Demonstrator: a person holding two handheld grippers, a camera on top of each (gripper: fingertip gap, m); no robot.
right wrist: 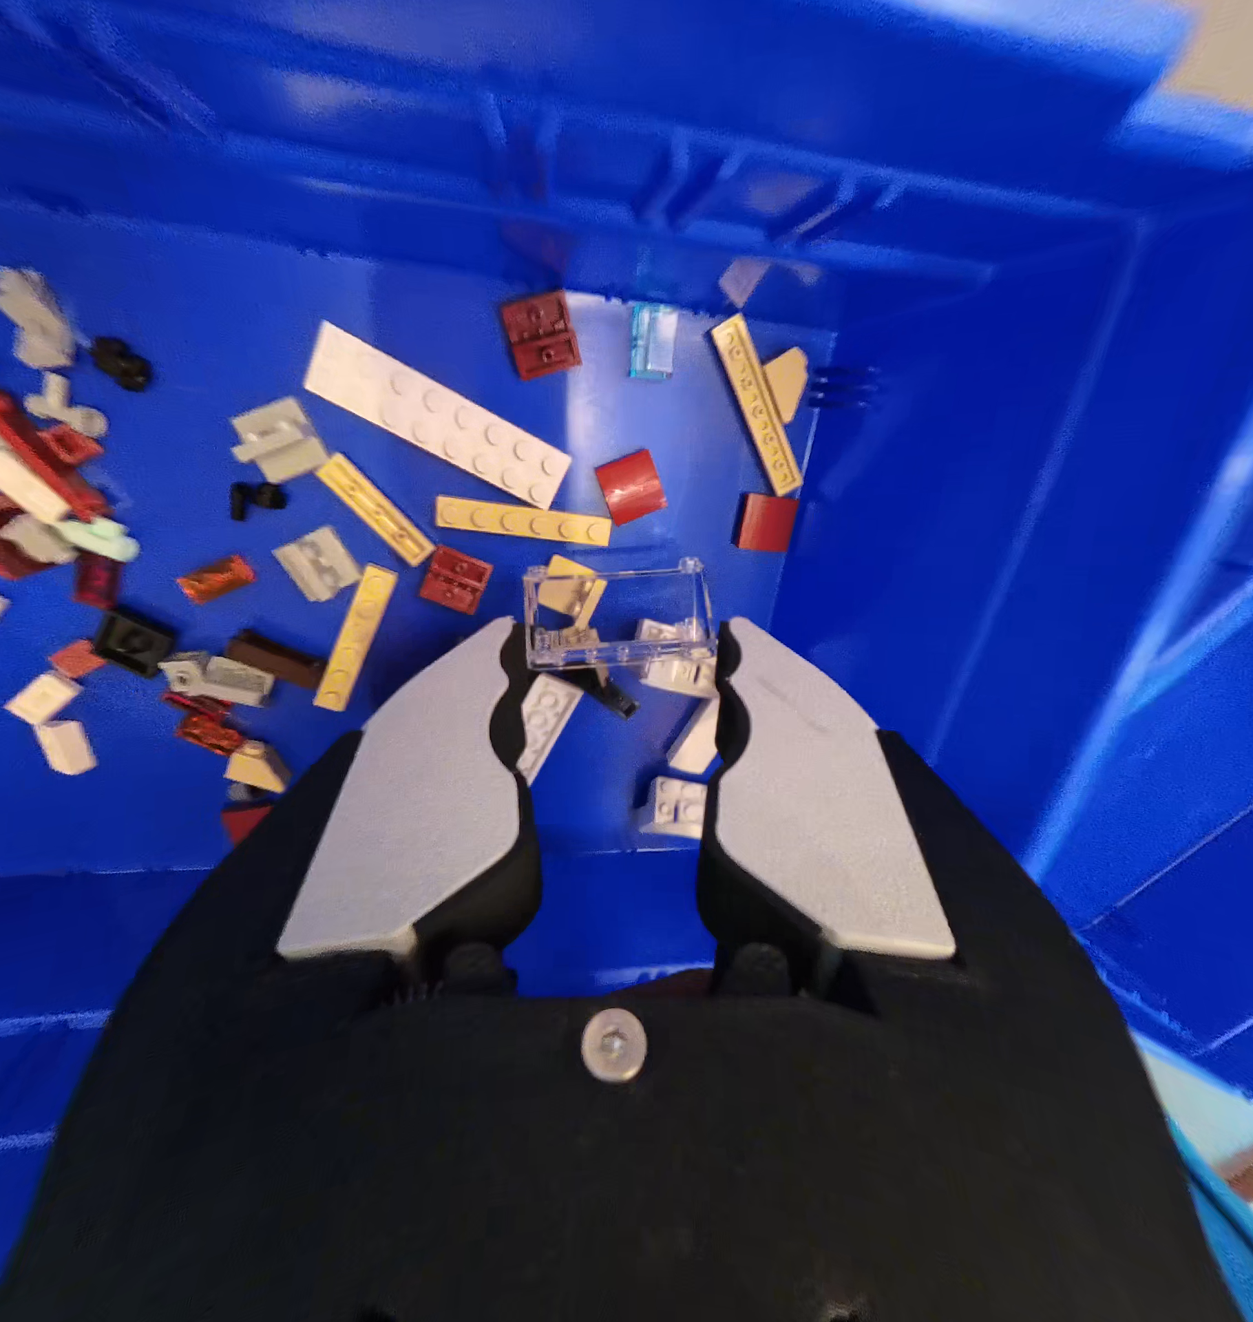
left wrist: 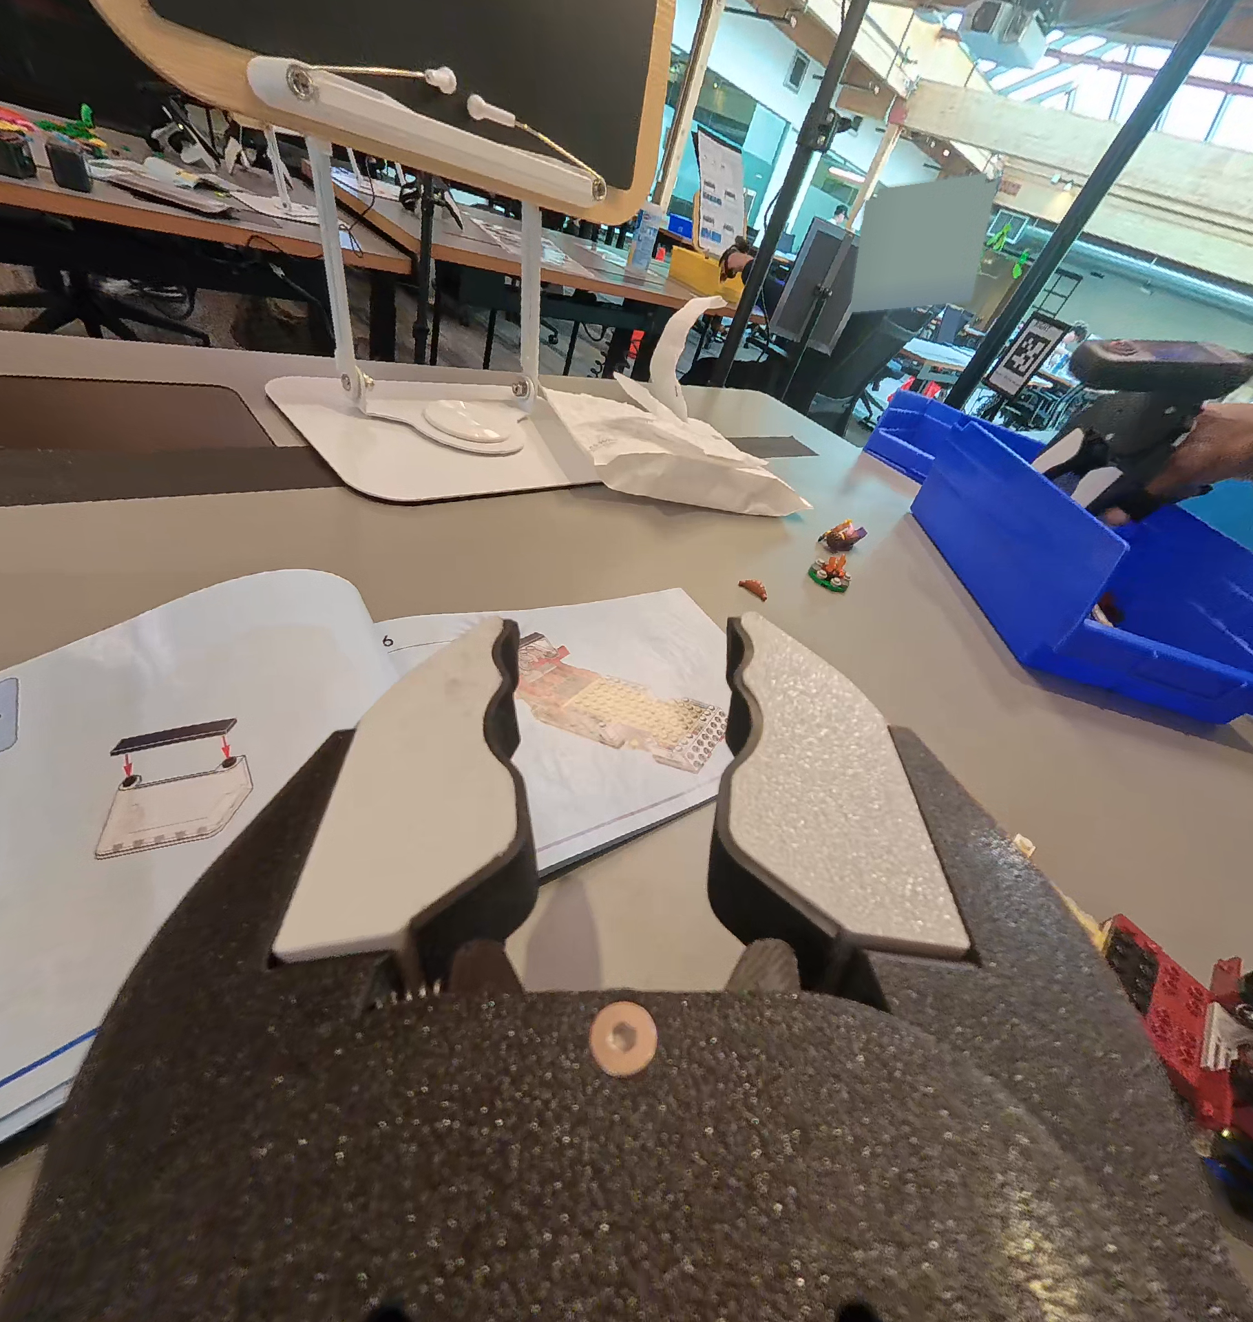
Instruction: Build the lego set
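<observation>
Left gripper (left wrist: 620,647) hovered over the open instruction booklet (left wrist: 201,722) on the grey table (left wrist: 466,551), jaws wide, nothing between them but the printed page. Probably parked there so the page stayed in view; that is a guess.

Right gripper (right wrist: 616,647) was down inside the blue bin (right wrist: 967,644), jaws set fairly wide, with a clear transparent brick (right wrist: 620,619) spanning the gap at the tips. Both pads looked to be touching its short ends, and the brick seemed lifted off the pieces under it, so I read it as held end to end. The long-axis grip fits its hollow, thin-walled shape: the ends give the firmest faces. View was blurred, so contact is likely, not certain.

In the right wrist view, loose pieces littered the bin floor:
- white plate (right wrist: 438,415) at 11 o'clock of the tips
- tan strip (right wrist: 523,520) at 12 o'clock
- dark red pieces (right wrist: 541,333) farther off at 12
- a heap of red and grey parts (right wrist: 30,493) at 9 o'clock

In the left wrist view, the bin (left wrist: 1110,608) sat at 2 o'clock with the right gripper (left wrist: 1088,472) reaching in. Small brown and green builds (left wrist: 835,554) lay just beside the bin, a white paper bag (left wrist: 681,458) at 12 o'clock, and a red brick model (left wrist: 1217,1037) at 4 o'clock.
</observation>
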